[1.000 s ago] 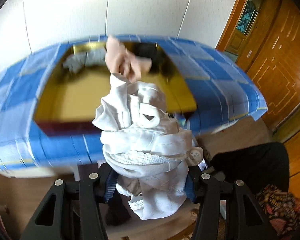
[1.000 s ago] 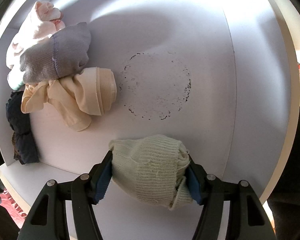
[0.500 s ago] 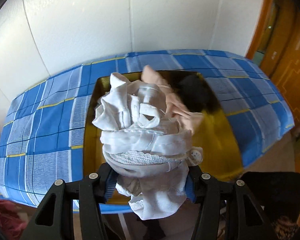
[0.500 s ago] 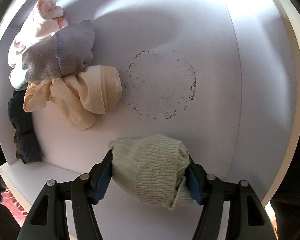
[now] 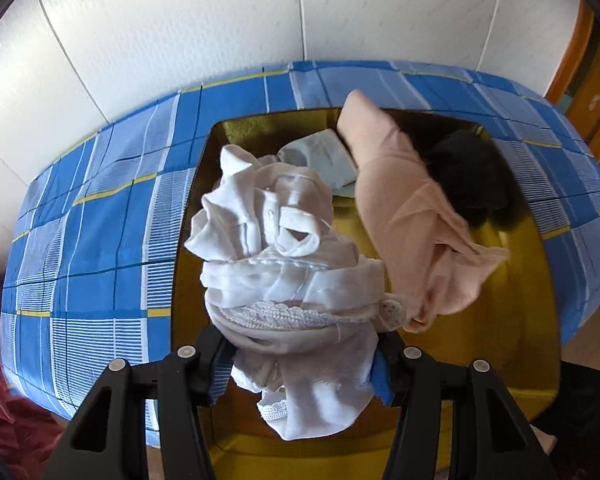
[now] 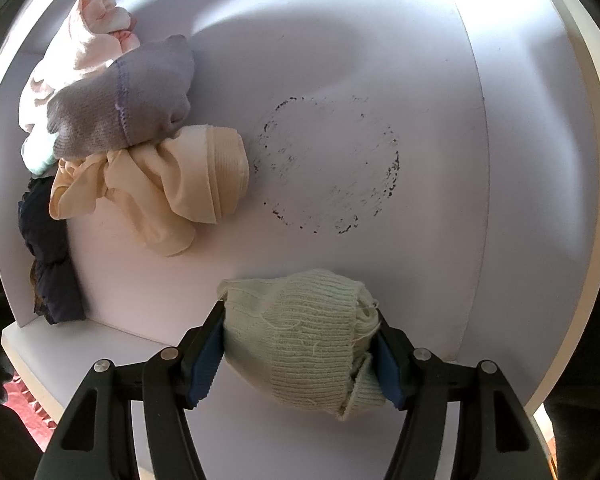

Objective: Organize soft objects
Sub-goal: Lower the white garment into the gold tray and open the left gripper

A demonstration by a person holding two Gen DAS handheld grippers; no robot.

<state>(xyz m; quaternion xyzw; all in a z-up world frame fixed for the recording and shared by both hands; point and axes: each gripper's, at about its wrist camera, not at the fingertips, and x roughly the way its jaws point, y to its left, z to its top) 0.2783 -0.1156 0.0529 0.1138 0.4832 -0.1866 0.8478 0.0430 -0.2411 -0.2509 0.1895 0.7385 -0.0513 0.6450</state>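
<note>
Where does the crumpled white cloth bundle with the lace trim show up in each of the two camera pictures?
Left wrist view: the crumpled white cloth bundle with lace trim fills the lower centre, clamped in the left gripper above the gold tray.
Right wrist view: not in it; the right gripper holds a pale green knitted sock.
Shared landmark: none; only matching black gripper fingers with blue pads.

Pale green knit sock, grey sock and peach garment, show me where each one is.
Pale green knit sock (image 6: 300,332), right wrist view, middle of its ribbed bundle.
Grey sock (image 6: 120,108), right wrist view, middle, near the purple seam.
Peach garment (image 5: 404,208), left wrist view, its broad middle.
</note>
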